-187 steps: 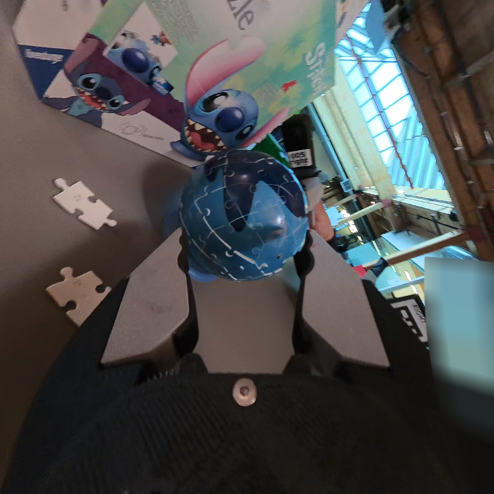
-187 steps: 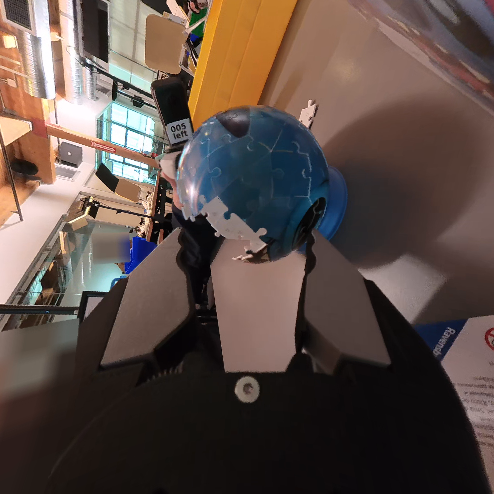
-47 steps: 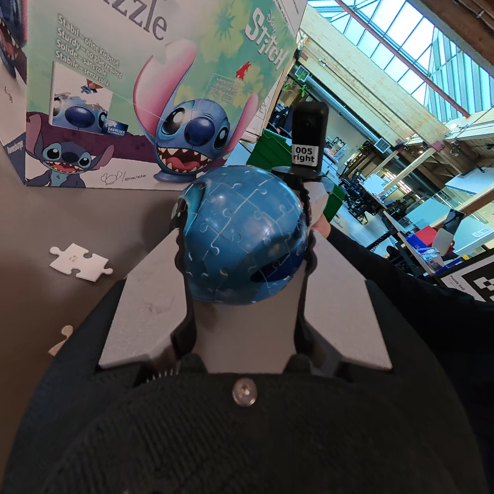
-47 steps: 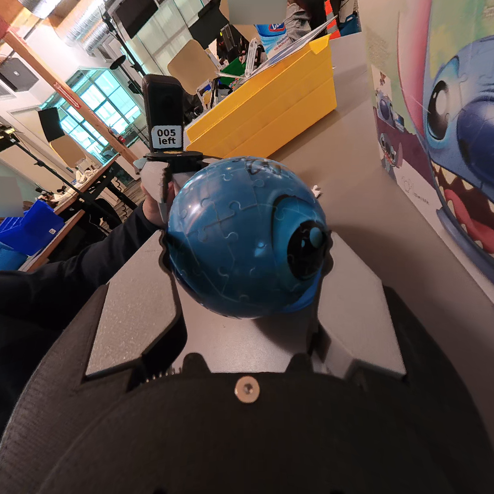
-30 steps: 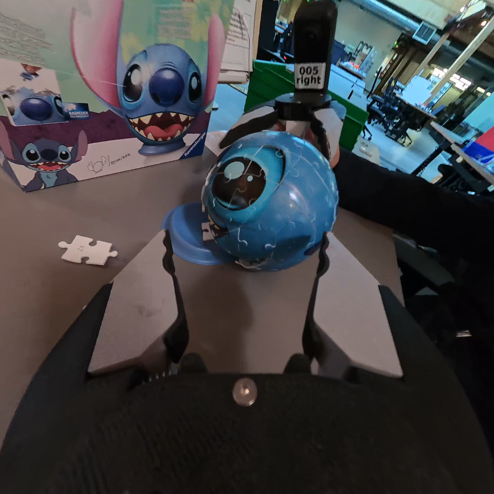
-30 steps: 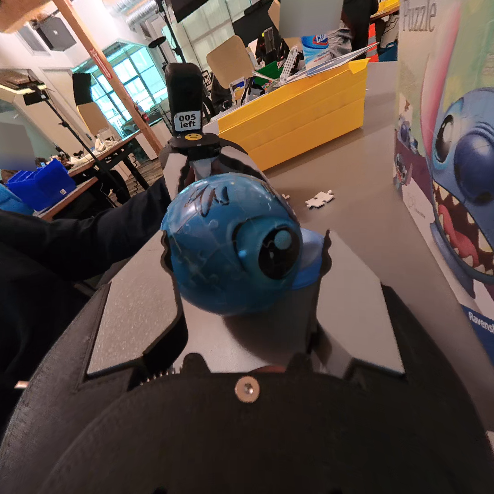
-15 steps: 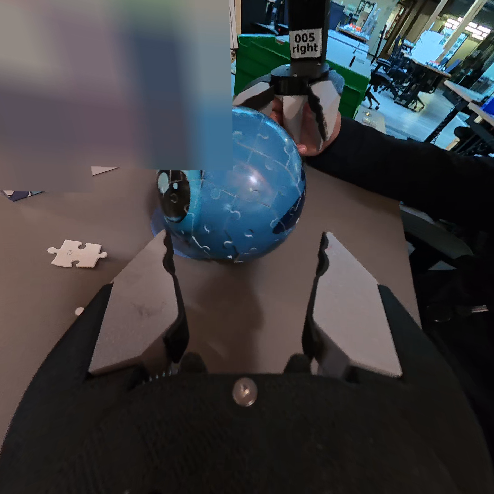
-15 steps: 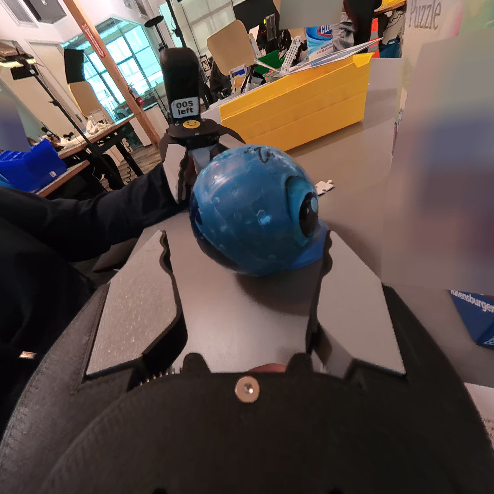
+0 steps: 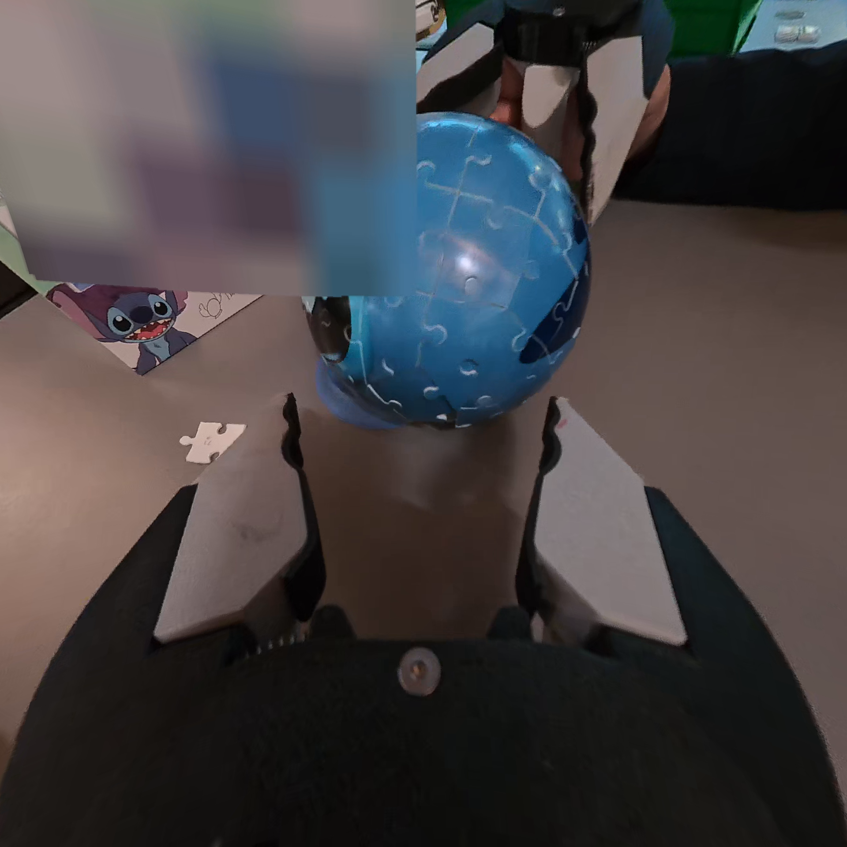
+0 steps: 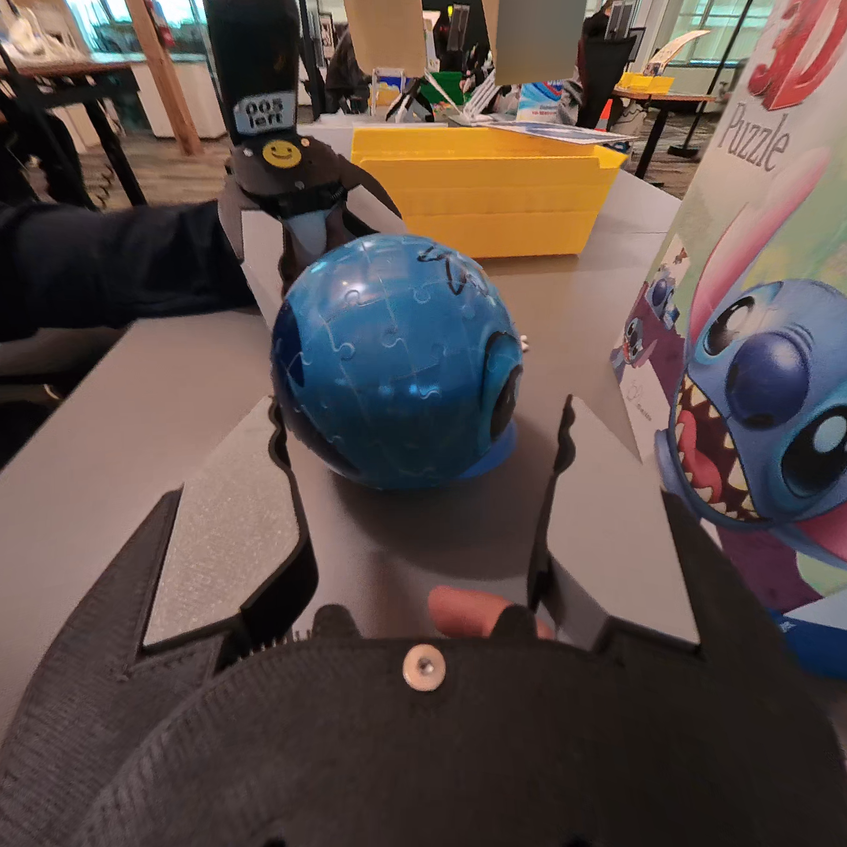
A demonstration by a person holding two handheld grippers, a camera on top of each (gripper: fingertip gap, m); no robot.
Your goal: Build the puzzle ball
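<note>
The blue puzzle ball [image 9: 481,275] rests on its blue stand [image 9: 339,405] on the grey table, one dark eye facing the puzzle box. My left gripper [image 9: 420,405] is open and empty, with its fingertips just short of the ball. In the right wrist view the ball [image 10: 394,366] sits on the stand [image 10: 497,451] just beyond my right gripper [image 10: 421,405], which is open and empty. Each gripper shows past the ball in the other's view: the right one [image 9: 545,96] and the left one [image 10: 321,256].
The tall puzzle box [image 10: 756,366] stands right of the ball, and it also shows in the left wrist view [image 9: 146,321]. A white loose puzzle piece [image 9: 211,440] lies on the table [image 9: 710,366]. A yellow bin [image 10: 481,192] stands at the far table edge. About 9 cm separates my left fingertips from the white loose puzzle piece [image 9: 211,440].
Both grippers held the ball in the air and turned it. It now sits on its stand on the table. Both grippers have opened and drawn back from it.
</note>
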